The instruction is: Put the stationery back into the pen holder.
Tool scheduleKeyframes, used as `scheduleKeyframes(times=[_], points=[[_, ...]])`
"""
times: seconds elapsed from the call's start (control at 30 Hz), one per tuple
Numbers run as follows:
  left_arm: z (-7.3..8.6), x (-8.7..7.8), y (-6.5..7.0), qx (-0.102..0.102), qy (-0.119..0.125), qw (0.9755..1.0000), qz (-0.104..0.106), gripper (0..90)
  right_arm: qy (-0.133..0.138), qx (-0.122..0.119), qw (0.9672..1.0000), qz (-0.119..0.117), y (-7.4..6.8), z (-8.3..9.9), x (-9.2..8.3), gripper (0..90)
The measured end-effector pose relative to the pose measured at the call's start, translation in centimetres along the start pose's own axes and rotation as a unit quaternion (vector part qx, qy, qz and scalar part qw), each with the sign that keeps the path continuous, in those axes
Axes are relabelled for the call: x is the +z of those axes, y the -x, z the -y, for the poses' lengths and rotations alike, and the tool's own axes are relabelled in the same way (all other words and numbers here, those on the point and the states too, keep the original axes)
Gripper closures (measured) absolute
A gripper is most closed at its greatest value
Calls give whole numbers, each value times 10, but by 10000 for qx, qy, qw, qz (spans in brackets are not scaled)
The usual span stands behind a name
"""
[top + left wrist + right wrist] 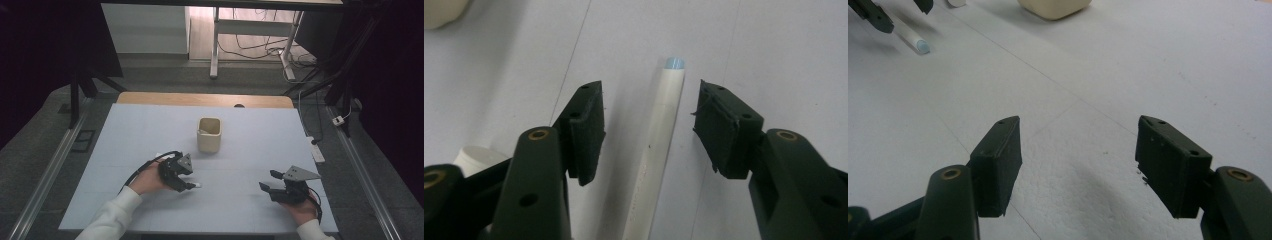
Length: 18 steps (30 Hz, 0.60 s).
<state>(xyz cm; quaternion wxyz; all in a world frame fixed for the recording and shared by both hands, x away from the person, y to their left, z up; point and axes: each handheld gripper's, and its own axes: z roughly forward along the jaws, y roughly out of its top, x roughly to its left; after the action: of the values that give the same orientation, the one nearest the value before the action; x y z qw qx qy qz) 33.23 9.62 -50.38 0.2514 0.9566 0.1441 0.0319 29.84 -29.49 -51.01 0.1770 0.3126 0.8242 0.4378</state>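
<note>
Left tool (648, 127) is straddling the pen (654, 155), which is lying flat on the surface (250, 150) between its pads; jaws released, not touching, lining up for a pinch. Right tool (1078, 165) is idling released, nothing between. Cup (209, 134) is waiting ahead, likely the drop spot.

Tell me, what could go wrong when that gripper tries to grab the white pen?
1. The white pen lies flat between the left gripper's open jaws, nearer the right pad. It is thin and round, so it might roll or tip out as they close.
2. A small white cap sits beside the left jaw and could get bumped.
3. The cream cup stands farther off; a loosely held pen might drop on the way there.
</note>
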Motion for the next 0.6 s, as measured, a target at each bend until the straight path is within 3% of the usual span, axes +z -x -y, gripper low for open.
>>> scheduleKeyframes(times=[0.3,0.6], points=[[-3,5,-1,46,-114,9998,126,508,2,-13,10000,-13,0,0,0,348],[-7,11,1,327,-438,9980,331,639,9,-15,10000,-8,0,0,1,348]])
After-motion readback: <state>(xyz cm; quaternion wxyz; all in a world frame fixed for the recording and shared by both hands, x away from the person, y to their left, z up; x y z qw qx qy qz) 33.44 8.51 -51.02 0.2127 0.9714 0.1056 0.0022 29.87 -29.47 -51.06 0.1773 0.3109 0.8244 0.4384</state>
